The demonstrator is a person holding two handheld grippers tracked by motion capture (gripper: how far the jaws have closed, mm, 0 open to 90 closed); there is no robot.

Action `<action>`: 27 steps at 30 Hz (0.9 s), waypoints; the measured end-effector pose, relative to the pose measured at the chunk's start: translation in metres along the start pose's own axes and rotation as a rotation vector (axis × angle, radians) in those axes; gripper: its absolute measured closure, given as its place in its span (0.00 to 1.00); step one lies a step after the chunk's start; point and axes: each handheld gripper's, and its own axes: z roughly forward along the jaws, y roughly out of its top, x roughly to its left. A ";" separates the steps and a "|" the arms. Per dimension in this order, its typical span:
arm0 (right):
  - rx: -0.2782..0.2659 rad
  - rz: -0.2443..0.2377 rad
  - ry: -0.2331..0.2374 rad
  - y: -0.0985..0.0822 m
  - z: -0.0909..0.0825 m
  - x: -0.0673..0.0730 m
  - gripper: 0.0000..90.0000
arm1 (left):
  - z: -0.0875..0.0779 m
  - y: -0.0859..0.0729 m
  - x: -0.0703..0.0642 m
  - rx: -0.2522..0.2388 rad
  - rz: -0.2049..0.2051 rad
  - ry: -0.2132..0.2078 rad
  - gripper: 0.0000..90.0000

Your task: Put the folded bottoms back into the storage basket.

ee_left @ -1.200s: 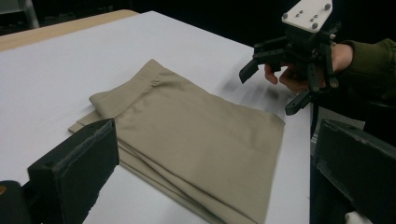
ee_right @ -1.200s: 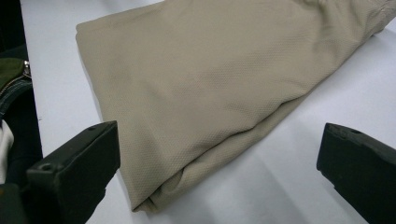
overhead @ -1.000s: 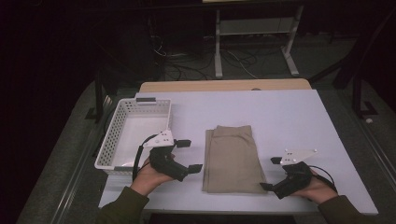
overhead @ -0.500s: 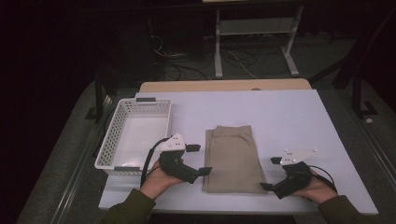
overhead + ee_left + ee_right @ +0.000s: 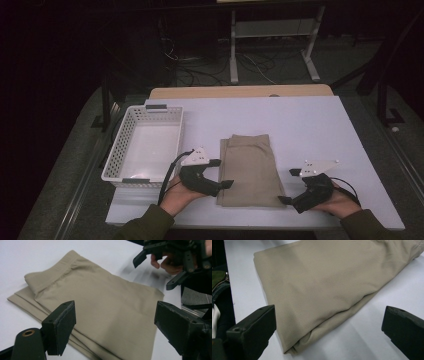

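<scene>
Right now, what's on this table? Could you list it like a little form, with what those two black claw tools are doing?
Table: white top
Cloth: folded beige garment, lying flat near the front middle
Basket: white perforated basket, left of the cloth, looks empty
Left gripper: hand-held, open, jaws at the cloth's left edge
Right gripper: hand-held, open, jaws at the cloth's near right corner
Holding anything: no, neither has closed on the cloth

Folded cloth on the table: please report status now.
Left gripper open at cloth's left edge. Right gripper open at its right corner. Folded beige cloth flat, ungrasped. White basket left, clear.
</scene>
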 end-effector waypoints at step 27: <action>0.001 -0.001 0.006 0.000 0.001 0.000 0.00 | 0.032 0.002 0.024 0.048 -0.042 0.114 0.29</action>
